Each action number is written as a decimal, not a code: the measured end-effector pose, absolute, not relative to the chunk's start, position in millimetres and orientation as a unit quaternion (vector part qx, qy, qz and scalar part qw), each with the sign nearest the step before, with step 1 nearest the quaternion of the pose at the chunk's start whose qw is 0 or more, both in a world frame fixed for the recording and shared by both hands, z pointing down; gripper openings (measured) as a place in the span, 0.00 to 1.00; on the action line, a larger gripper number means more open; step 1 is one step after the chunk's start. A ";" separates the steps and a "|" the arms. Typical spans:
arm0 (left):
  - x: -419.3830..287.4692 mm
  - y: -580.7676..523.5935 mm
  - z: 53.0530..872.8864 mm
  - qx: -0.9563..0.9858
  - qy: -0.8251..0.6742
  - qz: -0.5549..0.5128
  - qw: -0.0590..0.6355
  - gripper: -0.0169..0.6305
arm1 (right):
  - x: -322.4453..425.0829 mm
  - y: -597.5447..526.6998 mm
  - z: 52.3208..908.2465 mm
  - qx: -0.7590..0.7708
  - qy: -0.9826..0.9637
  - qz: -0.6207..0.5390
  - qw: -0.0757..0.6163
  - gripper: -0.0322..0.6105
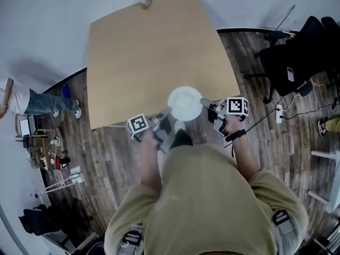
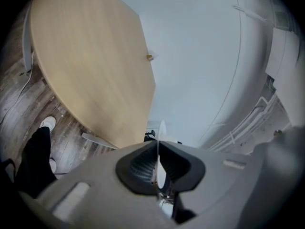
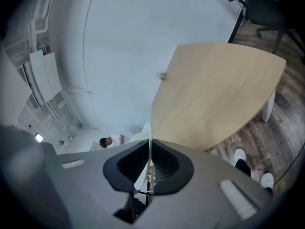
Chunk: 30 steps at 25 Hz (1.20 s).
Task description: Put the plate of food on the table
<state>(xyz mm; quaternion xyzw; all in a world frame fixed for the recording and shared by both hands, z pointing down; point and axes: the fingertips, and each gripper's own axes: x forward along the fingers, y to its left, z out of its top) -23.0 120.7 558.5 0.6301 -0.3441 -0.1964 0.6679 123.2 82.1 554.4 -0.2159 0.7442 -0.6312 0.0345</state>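
Observation:
A round white plate [image 1: 185,103] is held between both grippers over the near edge of the light wooden table [image 1: 143,52]. I cannot make out what lies on it. My left gripper [image 1: 162,116] is shut on the plate's left rim, and my right gripper [image 1: 207,106] is shut on its right rim. In the left gripper view the plate [image 2: 161,130] shows edge-on, pinched in the left gripper [image 2: 157,162]. The right gripper view has the same thin rim [image 3: 147,130] clamped in the right gripper [image 3: 149,168]. The table [image 2: 90,66] [image 3: 219,89] lies beyond the jaws in both.
A small object [image 1: 145,2] stands at the table's far edge. Black office chairs [image 1: 303,52] and a power strip [image 1: 279,113] are on the floor to the right. A person [image 1: 32,102] stands at the left, with clutter [image 1: 50,153] on the floor below.

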 end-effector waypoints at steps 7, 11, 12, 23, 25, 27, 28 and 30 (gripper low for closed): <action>-96.5 30.5 553.2 0.636 -0.326 -0.188 0.673 0.05 | 49.9 -4.2 552.0 -0.238 0.735 -0.634 0.035 0.09; -94.7 26.8 554.7 0.645 -0.326 -0.185 0.666 0.05 | 53.0 -1.2 551.9 -0.242 0.738 -0.628 0.042 0.09; -95.2 25.1 555.4 0.648 -0.325 -0.183 0.664 0.05 | 52.7 -1.3 552.8 -0.243 0.738 -0.628 0.043 0.09; -95.7 17.6 564.2 0.651 -0.305 -0.175 0.673 0.04 | 54.7 -0.8 559.6 -0.264 0.725 -0.635 0.050 0.09; -104.3 -13.7 569.4 0.645 -0.303 -0.173 0.679 0.04 | 45.8 -33.8 564.9 -0.267 0.720 -0.638 0.052 0.09; -118.2 -63.9 581.4 0.632 -0.307 -0.172 0.691 0.04 | 31.8 -86.3 576.7 -0.270 0.711 -0.647 0.044 0.09; -123.1 -83.7 586.4 0.627 -0.310 -0.170 0.694 0.04 | 26.8 -107.3 581.2 -0.271 0.710 -0.649 0.039 0.09; -125.6 -106.4 592.1 0.626 -0.323 -0.160 0.691 0.04 | 23.7 -132.0 584.9 -0.266 0.710 -0.651 0.035 0.09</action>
